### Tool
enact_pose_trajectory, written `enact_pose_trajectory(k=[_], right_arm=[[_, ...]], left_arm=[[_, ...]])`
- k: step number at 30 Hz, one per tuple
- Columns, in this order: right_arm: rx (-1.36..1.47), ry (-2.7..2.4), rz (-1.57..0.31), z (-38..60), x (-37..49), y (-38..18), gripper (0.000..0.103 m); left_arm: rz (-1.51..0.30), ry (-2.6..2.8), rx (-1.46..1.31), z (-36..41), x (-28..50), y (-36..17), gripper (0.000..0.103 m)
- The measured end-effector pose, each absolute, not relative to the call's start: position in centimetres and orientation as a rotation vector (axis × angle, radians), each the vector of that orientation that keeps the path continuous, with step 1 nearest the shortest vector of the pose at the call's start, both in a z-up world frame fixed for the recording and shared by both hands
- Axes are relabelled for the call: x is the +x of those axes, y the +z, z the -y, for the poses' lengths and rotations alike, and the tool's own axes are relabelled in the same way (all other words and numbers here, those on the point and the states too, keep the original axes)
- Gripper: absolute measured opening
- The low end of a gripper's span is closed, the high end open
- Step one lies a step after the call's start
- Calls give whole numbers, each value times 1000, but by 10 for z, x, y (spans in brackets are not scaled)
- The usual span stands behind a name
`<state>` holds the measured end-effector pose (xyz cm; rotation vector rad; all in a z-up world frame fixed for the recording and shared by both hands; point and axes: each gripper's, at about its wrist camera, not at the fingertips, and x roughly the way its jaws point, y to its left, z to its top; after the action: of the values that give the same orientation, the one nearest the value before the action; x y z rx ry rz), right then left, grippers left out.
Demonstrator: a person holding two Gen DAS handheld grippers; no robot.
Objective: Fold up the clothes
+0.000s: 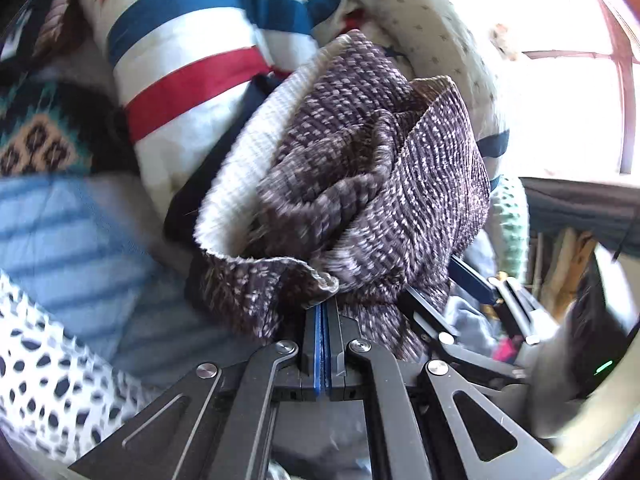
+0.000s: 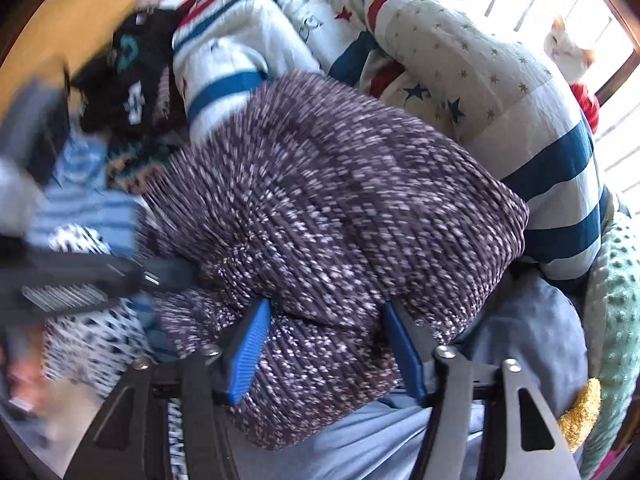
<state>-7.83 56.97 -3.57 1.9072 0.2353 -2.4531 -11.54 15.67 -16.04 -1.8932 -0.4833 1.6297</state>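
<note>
Two sets of tongs are working on one purple-and-white knit sweater, which is lying bunched on a blue-grey bed sheet, just in front of a rolled quilt with red and blue stripes and stars.

The left tongs are pinching a hem edge of the sweater, their blue pads pressed flat together with the fabric caught at the tips. From that view the knit is rising in a crumpled heap ahead of the tongs, its pale lining showing along the left fold.

The right tongs are standing wide apart, straddling a fold of the sweater; the knit is lying between the blue pads, but whether the pads are pressing on it is hard to tell, and the fingers look spread rather than clamped.

To the left, several other garments are piled up: a light blue striped piece, a white cloth with dark spots, and a dark patterned knit with teal and tan shapes. A mint dotted blanket is lying at the right edge, and a white cat is sitting by the bright window.
</note>
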Motion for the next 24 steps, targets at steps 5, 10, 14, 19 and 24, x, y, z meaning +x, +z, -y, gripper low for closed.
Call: enact_pose_trajectory(k=[5,10,14,19,24], right_arm=[[1806,-2465,-138,-565,-74,-25,82],[1789,-2466,-219,-559,-68,-28,84],[1763,-2474,-198,-563,-63,-29,84],[1751,-2476,-201,-564,-59,-28,84],[1780,-2443,-207,-569,-53,-31,84]], left_arm=[[482,1684,-1816,-168,-146,-128,7],[394,1681,-1807,-225,-168,-116,52],[421,1683,-1806,-240,-179,-111,52],[260,1710,-1853,-245,-182,-125,52],[149,1706,-1876,-250,-185,-153,52]])
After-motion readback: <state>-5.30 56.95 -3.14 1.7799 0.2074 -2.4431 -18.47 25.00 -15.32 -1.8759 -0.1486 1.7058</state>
